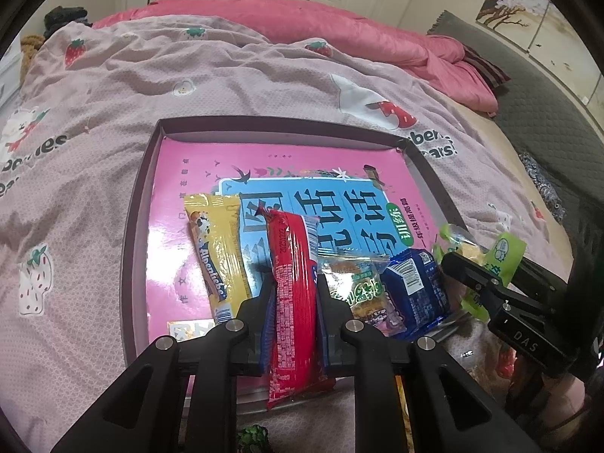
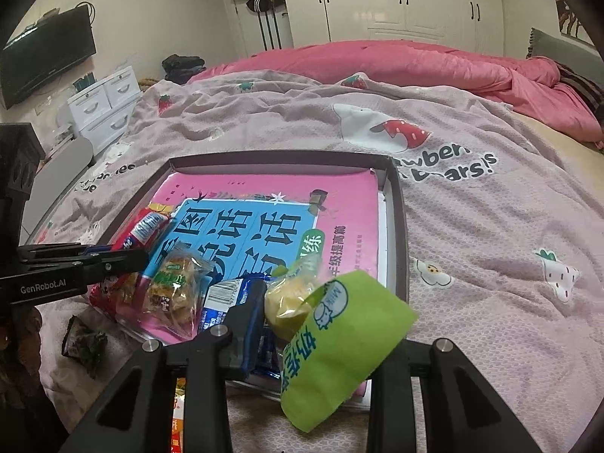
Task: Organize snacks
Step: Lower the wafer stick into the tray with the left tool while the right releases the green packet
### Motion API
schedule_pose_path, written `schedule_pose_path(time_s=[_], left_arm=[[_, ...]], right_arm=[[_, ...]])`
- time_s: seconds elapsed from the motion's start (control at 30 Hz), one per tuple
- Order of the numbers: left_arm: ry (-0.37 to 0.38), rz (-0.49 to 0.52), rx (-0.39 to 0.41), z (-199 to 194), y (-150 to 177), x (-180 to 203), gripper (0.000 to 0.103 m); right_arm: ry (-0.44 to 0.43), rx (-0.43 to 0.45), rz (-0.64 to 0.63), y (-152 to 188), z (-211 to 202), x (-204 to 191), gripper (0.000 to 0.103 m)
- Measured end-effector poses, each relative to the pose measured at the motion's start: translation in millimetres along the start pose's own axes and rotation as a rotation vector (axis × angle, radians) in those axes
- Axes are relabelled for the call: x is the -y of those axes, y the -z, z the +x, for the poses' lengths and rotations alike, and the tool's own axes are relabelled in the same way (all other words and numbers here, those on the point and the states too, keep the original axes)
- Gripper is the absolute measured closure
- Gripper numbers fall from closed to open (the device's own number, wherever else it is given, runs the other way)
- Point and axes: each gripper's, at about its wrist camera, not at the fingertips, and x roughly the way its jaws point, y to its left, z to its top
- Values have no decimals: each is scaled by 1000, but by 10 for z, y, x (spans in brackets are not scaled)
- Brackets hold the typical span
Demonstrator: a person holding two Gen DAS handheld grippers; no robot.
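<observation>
Probably a home bedroom: bed [image 2: 472,226], wardrobe [image 2: 396,0], wall television [image 2: 45,53].

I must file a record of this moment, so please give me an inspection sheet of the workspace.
Surface: bed with a strawberry-print blanket; a shallow tray lies on it, with a pink book inside.
Job's things: red snack stick, yellow candy pack, clear cracker pack and blue packet lie side by side on the book; green-wrapped snack is held above the tray's near right corner.
Clutter: a dark wrapper on the blanket by the tray.
Grippers: left gripper jaws closed on the red snack stick; right gripper jaws closed on the green-wrapped snack.
Cables: nothing seen.
Surroundings: pink duvet, white wardrobe, wall television, white drawers.
</observation>
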Motion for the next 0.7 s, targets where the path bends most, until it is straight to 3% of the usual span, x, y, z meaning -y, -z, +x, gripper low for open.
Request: schedule_pose_path(time_s=[0.37, 0.7], left_arm=[[11, 6, -1, -57, 3, 12, 79], [20, 3, 4, -125, -9, 14, 60]], right_arm=[[1, 20, 31, -20, -48, 65, 65], [27, 39, 58, -41, -92, 145, 63]])
